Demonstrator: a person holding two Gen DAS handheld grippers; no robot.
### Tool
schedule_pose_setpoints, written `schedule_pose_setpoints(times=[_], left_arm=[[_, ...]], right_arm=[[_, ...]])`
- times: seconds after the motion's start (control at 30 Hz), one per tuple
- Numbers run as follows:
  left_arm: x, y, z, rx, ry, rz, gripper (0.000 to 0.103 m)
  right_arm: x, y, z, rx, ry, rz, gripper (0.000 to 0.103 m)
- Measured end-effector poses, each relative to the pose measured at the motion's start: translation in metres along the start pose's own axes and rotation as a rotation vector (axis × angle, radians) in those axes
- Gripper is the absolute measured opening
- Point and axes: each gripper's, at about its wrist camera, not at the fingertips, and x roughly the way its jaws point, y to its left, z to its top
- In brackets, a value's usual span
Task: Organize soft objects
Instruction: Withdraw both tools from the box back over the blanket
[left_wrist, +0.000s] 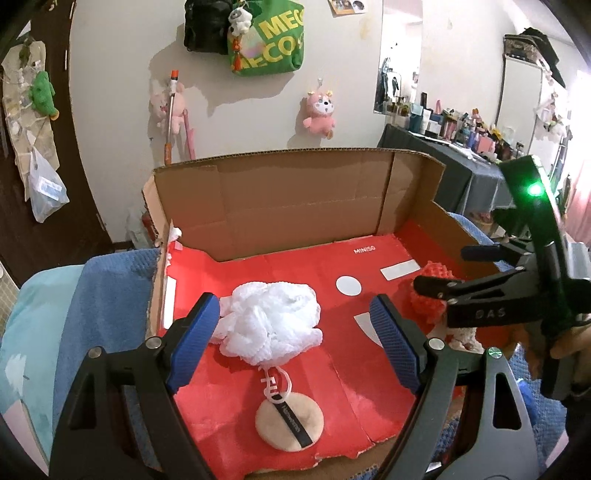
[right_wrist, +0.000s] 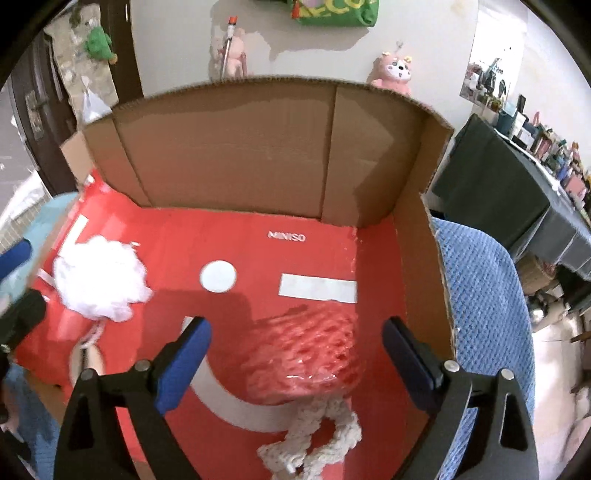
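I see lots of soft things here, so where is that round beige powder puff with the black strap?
The round beige powder puff lies on the red cardboard tray floor near its front edge, just in front of the white mesh bath sponge, in the left wrist view.

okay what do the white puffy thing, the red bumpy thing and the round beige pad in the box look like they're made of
White bath pouf: gathered nylon-type mesh, matte, shown by its ruffled net folds and cord loop.
Red scrubber: seemingly knitted or netted synthetic with raised bumps, slightly glossy; its off-white rope handle looks like twisted cotton.
Beige powder puff: soft velvety fabric or sponge, matte, with a dark ribbon strap across it.
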Motion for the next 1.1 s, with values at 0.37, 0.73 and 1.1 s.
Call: schedule_pose_setpoints(times=[0.37, 0.73, 1.1], left_arm=[[-0.06, -0.012, -0.017, -0.003, -0.101, 0.002, 0.094], [-0.142, -0.037, -0.055, 0.015, -0.245, 0.021, 0.1], [-0.19, -0.068, -0.119, 0.017, -0.335, 0.018, 0.103]], right_arm=[[-0.082, 0.0, -0.02, -0.004, -0.161, 0.036, 0.101], [-0.17, -0.005, -0.082, -0.009, -0.344, 0.043, 0.103], [-0.208, 0.01, -0.171, 0.011, -0.472, 0.048, 0.103]])
